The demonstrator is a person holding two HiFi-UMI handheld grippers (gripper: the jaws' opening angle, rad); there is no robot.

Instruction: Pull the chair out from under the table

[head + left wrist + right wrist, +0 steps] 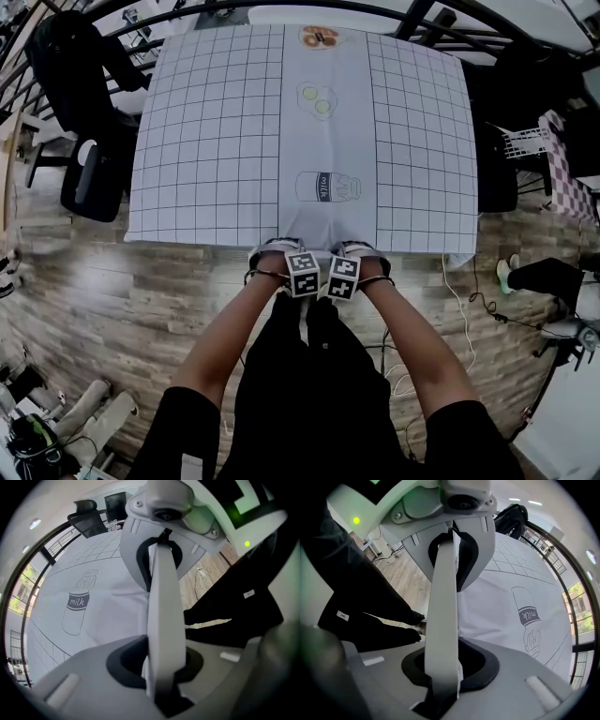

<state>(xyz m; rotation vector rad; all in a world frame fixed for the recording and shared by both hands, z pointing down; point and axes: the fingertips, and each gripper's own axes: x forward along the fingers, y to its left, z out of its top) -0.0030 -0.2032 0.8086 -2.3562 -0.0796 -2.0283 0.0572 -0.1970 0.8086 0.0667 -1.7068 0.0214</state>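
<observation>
On wood-plank floor [141, 291], table [328, 131] under white gridded cloth [206, 141], office chair [89, 178] alongside

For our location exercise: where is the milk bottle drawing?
In the head view, the milk bottle drawing sits on the tablecloth's plain centre strip, by the edge nearest the person, below the fried-egg drawing.

On the tablecloth [206, 141], a drawn bottle [328, 187] reads "milk"

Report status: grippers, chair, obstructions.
Both down: left gripper and right gripper clamped side by side on the chair back. Not yet pulled out; rest hidden under the tablecloth, hem against the back. Person's legs close behind it.
</observation>
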